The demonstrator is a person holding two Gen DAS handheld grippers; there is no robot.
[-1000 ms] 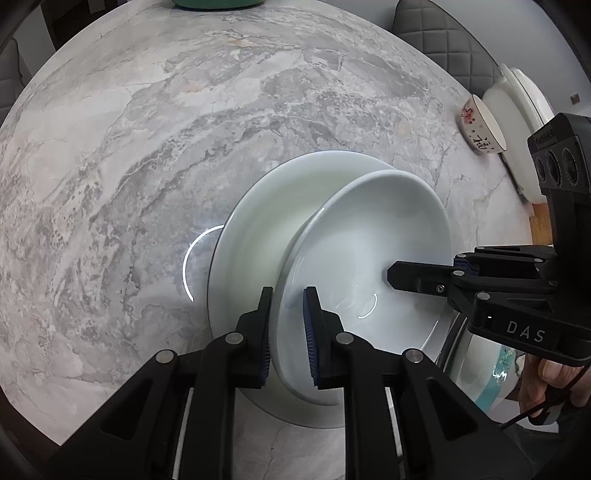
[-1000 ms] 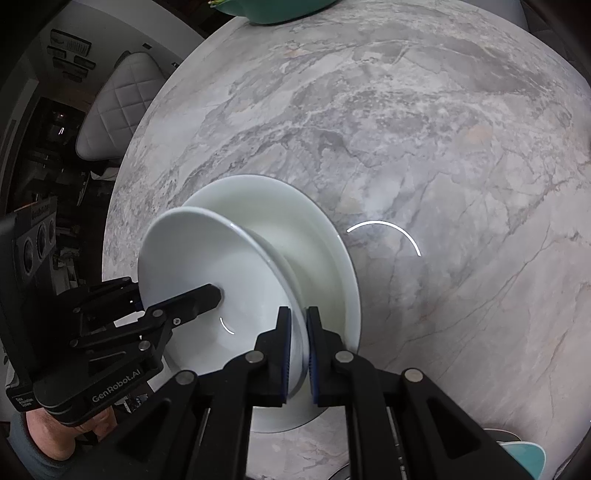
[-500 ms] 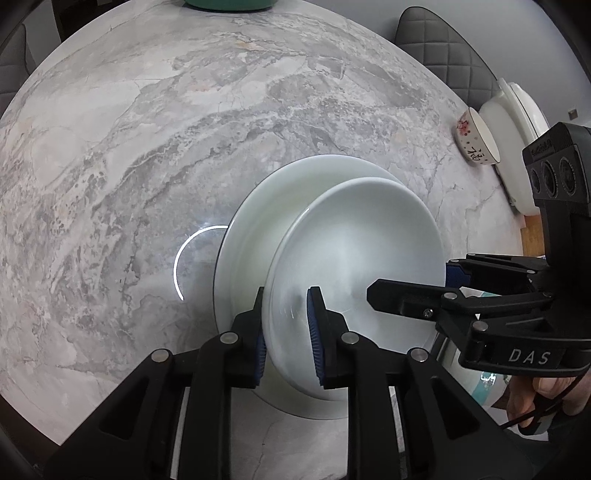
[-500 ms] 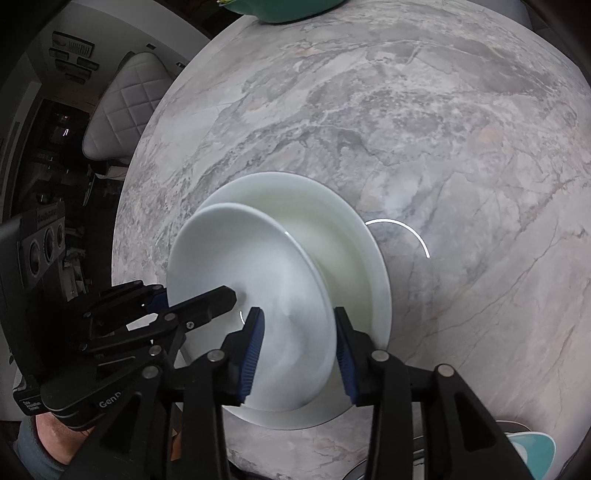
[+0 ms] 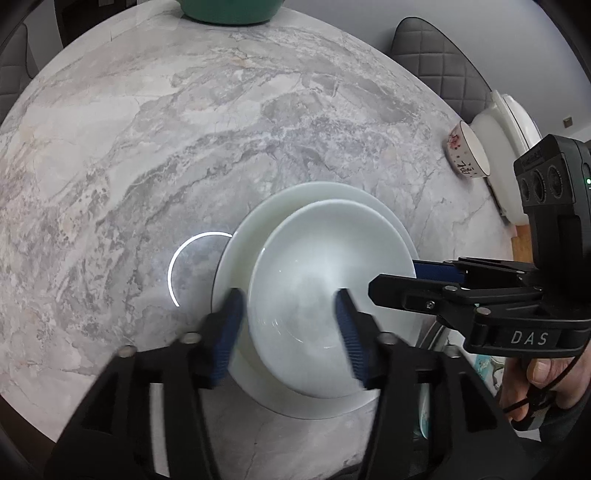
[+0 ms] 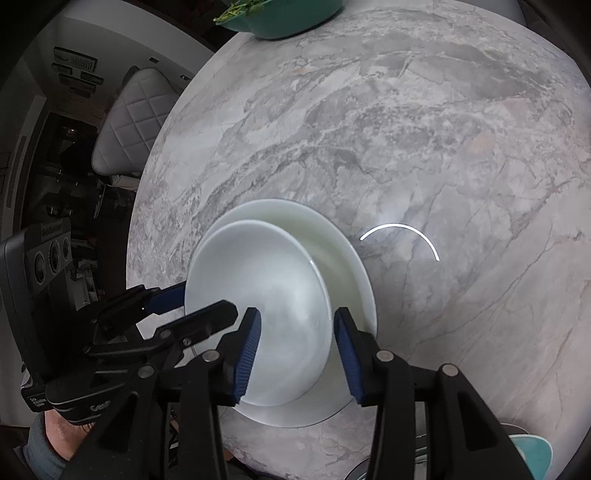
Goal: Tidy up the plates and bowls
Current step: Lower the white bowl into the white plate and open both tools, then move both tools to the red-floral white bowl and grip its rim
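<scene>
A small white shallow bowl (image 5: 325, 295) rests inside a larger white plate (image 5: 258, 236) on the marble table (image 5: 147, 147). My left gripper (image 5: 288, 325) straddles the bowl's near rim; its jaws are opening and the blue pads stand clear of the rim. In the right wrist view the same bowl (image 6: 258, 280) lies in the plate (image 6: 332, 251). My right gripper (image 6: 297, 350) spans the bowl's opposite rim, its jaws opening too, with the pads off the china. Each gripper shows in the other's view: the right gripper (image 5: 397, 275) and the left gripper (image 6: 203, 301).
A teal bowl (image 5: 229, 11) stands at the table's far edge. A small patterned bowl (image 5: 467, 151) and a white lidded dish (image 5: 506, 147) sit at the right edge. A teal plate (image 6: 532, 450) peeks in at the bottom right. Quilted chairs (image 6: 136, 114) surround the table.
Both grippers were shut on the small bowl's rim and held it tilted over the plate. They have let go, their jaws have spread, and the bowl now lies flat in the plate.
</scene>
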